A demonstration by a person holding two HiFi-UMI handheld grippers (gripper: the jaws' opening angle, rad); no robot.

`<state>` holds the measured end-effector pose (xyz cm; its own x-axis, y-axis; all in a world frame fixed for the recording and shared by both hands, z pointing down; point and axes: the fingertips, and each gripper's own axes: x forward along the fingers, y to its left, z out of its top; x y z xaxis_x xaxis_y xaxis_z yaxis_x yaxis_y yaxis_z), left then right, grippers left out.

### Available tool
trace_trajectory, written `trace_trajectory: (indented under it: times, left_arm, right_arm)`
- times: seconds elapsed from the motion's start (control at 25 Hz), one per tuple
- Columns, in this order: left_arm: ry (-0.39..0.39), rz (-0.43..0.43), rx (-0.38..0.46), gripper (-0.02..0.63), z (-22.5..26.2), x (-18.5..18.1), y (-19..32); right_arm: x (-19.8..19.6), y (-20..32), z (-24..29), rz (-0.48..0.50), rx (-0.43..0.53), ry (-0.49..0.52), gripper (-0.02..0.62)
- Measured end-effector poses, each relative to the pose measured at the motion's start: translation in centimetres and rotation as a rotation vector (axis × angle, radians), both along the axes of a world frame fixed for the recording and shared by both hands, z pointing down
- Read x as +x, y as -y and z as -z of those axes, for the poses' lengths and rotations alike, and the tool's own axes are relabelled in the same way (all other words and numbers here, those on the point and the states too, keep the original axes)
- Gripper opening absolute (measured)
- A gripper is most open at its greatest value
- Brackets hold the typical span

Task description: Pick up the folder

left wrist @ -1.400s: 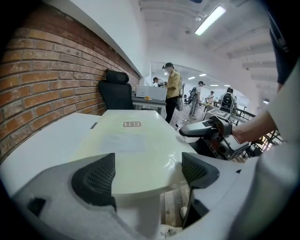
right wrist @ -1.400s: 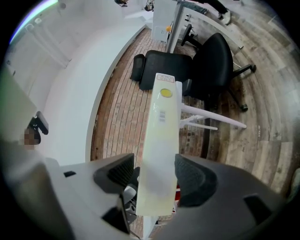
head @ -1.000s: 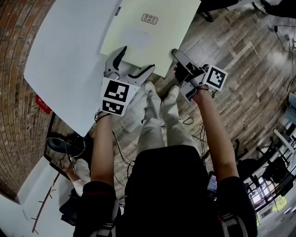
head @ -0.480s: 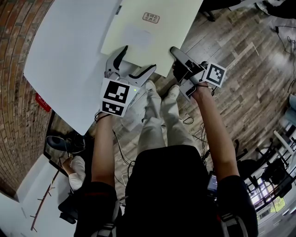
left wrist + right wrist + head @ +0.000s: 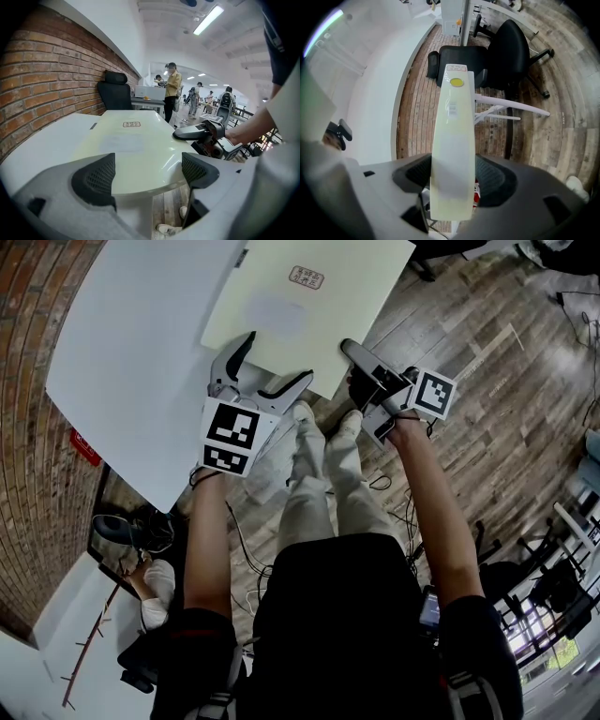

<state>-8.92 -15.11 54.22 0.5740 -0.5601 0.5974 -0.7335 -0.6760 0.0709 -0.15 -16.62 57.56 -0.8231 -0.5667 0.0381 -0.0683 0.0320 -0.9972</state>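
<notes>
We find the right gripper (image 5: 350, 349) clamped on the folder (image 5: 300, 320), upper centre of frame; the left gripper (image 5: 277, 358) stands wide apart.

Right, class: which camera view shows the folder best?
The head view: the pale folder lies flat on the white table, almost whole in frame. The left gripper view sees it at a shallow angle past the open left gripper. The right gripper view shows only a foreshortened strip, clamped by the right gripper.

Table (image 5: 141, 343) lies bare left of the folder (image 5: 309, 315); chair (image 5: 115, 91) beyond.
</notes>
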Motion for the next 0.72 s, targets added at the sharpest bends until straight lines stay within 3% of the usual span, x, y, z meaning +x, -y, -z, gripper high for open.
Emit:
trace_trajectory:
  times: [0.52,0.72]
  left_arm:
    - [0.008,-0.002,-0.017,0.423,-0.1,-0.4,0.6]
    - [0.0,-0.005,-0.015,0.423,0.0,-0.3,0.5]
  right_arm:
    - [-0.9,-1.5,0.0,0.054,-0.02,0.006,0.27]
    - [-0.9,-1.3,0.2,0.077,0.031,0.003,0.27]
